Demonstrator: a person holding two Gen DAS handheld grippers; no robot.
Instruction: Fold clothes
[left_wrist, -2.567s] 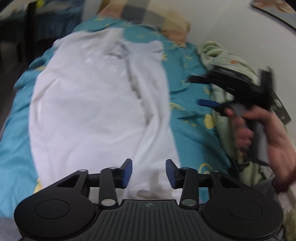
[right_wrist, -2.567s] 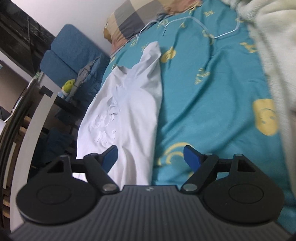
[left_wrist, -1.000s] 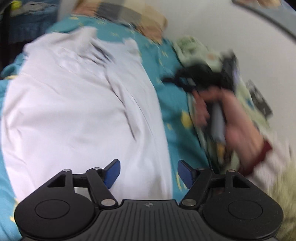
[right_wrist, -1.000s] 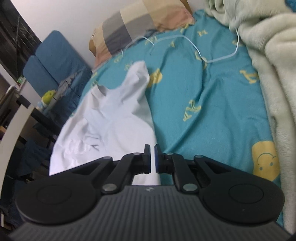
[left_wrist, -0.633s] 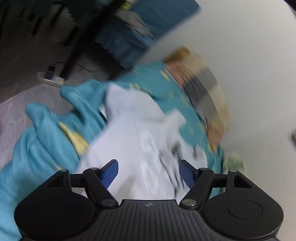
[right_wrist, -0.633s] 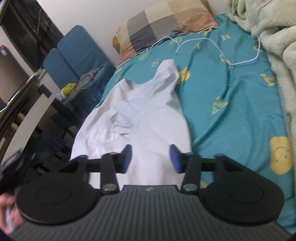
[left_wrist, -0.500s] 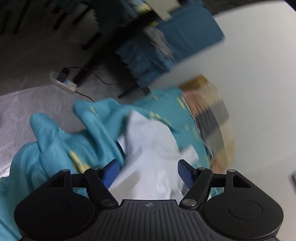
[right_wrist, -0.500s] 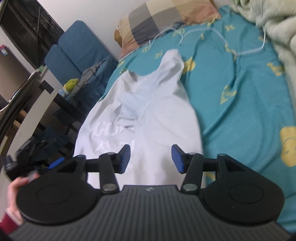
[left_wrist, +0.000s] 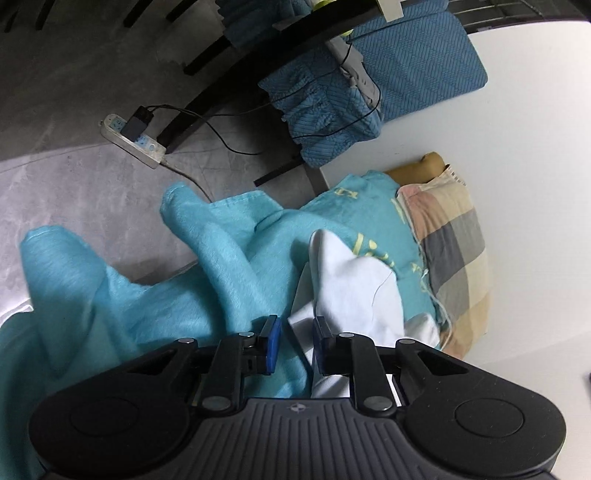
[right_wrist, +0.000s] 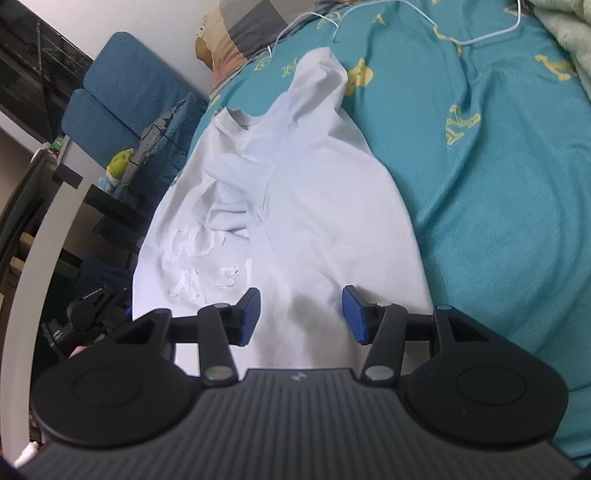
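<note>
A teal patterned bedsheet (right_wrist: 498, 192) carries the white cotton T-shirt (right_wrist: 314, 206), lying flat; the left gripper (left_wrist: 295, 341) has been closing, nearly together around its hem edge; the right gripper (right_wrist: 300, 314) hovers half-open, empty; soft, light, limp cloth, likely best pinched at corners.

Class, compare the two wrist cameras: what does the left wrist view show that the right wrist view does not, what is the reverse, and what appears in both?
Only the left wrist view shows the grey floor with a white power strip and the teal sheet's edge hanging over the bed side.

Only the right wrist view shows the raised lettering on the shirt, a white cable, a pale fleece blanket and a small plush toy.

Both show the white T-shirt, the teal bedsheet, the checked pillow and the blue chair.
</note>
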